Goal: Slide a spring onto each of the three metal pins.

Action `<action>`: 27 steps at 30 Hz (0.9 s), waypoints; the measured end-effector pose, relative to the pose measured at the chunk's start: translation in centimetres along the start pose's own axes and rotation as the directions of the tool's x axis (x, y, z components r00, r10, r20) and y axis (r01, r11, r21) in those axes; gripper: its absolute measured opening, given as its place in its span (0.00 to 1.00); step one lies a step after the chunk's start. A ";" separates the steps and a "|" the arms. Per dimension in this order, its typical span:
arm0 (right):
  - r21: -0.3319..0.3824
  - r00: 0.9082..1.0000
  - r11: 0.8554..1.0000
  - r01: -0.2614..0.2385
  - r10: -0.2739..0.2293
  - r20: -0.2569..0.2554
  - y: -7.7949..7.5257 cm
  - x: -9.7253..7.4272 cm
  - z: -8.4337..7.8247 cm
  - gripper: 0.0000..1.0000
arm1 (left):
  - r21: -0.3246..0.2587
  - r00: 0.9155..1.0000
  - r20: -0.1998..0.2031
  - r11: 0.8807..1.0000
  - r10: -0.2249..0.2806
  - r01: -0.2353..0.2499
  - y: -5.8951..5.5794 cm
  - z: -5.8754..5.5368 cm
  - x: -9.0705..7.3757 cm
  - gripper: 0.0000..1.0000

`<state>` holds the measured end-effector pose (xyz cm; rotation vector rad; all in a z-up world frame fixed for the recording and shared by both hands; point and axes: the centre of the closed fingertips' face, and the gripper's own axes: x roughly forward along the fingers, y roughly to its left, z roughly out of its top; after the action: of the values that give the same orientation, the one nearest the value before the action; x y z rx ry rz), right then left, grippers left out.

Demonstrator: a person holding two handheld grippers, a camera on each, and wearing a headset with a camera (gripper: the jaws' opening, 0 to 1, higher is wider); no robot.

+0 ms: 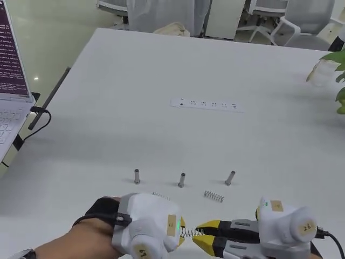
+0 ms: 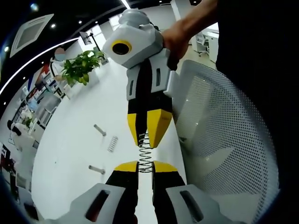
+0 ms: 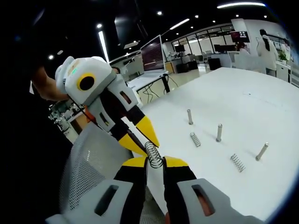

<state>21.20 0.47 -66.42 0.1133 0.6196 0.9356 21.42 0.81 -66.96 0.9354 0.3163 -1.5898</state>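
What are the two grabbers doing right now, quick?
Left gripper: shut on one end of the spring.
Right gripper: shut on the same spring's other end.

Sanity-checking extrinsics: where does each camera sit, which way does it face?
Head view: on the headset, looking forward and down at the pins; left gripper, right gripper and a hand at bottom.
Left gripper view: along its own jaws, facing the right gripper head-on.
Right gripper view: along its own jaws, facing the left gripper, pins beyond.
Shared: both gripper views show the spring between the grippers.
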 end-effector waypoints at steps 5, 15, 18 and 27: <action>0.002 1.000 1.000 0.001 -0.001 0.006 0.0 -0.1 0.1 0.10 | 0.003 1.000 0.001 1.000 -0.001 0.001 0.2 0.0 0.2 0.03; 0.004 1.000 1.000 -0.003 0.003 0.003 0.5 0.0 0.3 0.09 | -0.016 1.000 -0.003 1.000 0.001 -0.001 0.0 -0.4 0.7 0.02; -0.015 1.000 1.000 0.001 -0.001 -0.007 0.5 0.0 0.6 0.09 | -0.044 1.000 0.011 0.999 0.007 -0.007 0.1 -0.3 0.8 0.02; -0.101 0.998 0.995 0.020 -0.026 -0.063 0.0 -0.4 1.3 0.09 | -0.144 0.997 0.069 0.989 0.037 -0.027 0.8 0.3 1.4 0.02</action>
<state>21.79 0.40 -65.20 -0.0136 0.6306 0.9491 22.09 -0.60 -67.56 0.7679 0.3582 -1.5462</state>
